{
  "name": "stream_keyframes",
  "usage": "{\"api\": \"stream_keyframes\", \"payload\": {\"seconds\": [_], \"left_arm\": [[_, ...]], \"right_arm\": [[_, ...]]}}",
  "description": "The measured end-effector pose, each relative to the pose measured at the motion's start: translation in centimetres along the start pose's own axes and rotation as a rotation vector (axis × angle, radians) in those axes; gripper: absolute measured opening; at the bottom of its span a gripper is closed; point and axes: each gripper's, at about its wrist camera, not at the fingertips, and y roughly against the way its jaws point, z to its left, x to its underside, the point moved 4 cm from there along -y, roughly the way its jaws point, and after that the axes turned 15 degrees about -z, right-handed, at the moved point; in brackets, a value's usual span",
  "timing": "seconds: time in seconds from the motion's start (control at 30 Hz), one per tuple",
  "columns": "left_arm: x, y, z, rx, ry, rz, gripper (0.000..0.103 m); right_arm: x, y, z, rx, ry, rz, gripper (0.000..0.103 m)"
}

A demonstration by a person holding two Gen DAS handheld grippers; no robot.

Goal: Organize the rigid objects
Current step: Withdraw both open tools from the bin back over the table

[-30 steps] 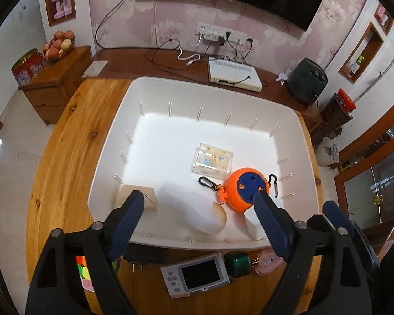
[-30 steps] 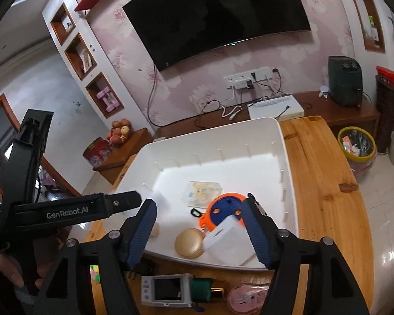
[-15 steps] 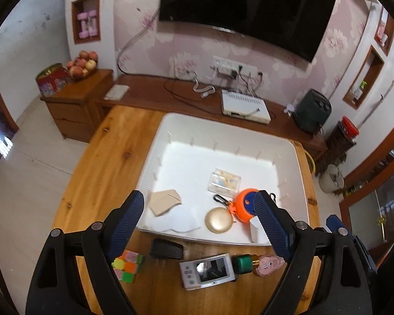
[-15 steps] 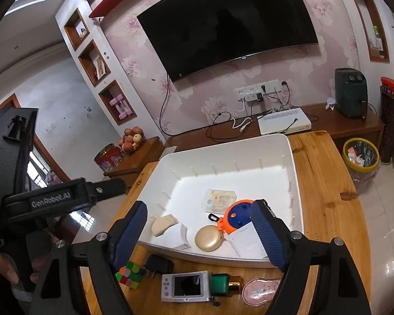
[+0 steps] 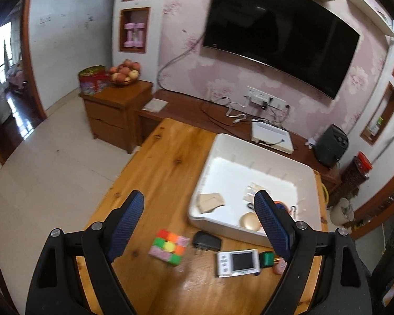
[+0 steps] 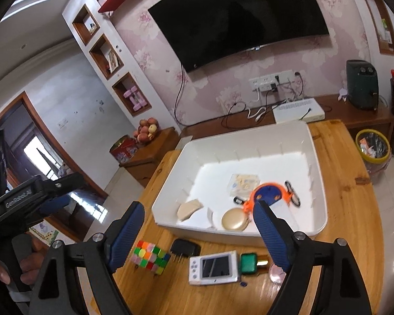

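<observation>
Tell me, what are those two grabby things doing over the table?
A person is tidying small things into the white bin. The left gripper is open and empty; the right gripper holds nothing, its jaws opening. The bin already holds an orange reel and a gold compact. The puzzle cube, black plug and white gadget still wait on the table.

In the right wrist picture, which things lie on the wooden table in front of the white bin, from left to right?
Colour cube → black plug → white device with a screen → green box → pink round thing, partly hidden by a finger.
</observation>
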Motion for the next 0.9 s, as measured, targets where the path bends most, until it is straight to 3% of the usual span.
{"api": "stream_keyframes", "payload": {"seconds": [0.2,0.4,0.53,0.77,0.9], "left_arm": [[1.0,1.0,2.8,-0.069,-0.009,0.022,0.088],[1.8,0.5,4.5,-0.072,-0.015,0.069,0.088],[2.5,-0.9,5.0,-0.080,-0.110,0.123,0.088],[3.3,-3.3,6.0,-0.012,-0.203,0.240,0.088],[3.7,-4.7,6.1,0.036,-0.241,0.303,0.088]], "right_arm": [[2.1,0.0,0.8,-0.005,-0.005,0.078,0.085],[3.9,-0.2,1.5,0.019,-0.022,0.141,0.085],[5.4,-0.7,1.6,0.043,-0.071,0.204,0.085],[9.2,-1.6,1.6,0.116,-0.205,0.322,0.085],[10.6,-2.1,2.0,0.157,-0.277,0.344,0.085]]}}
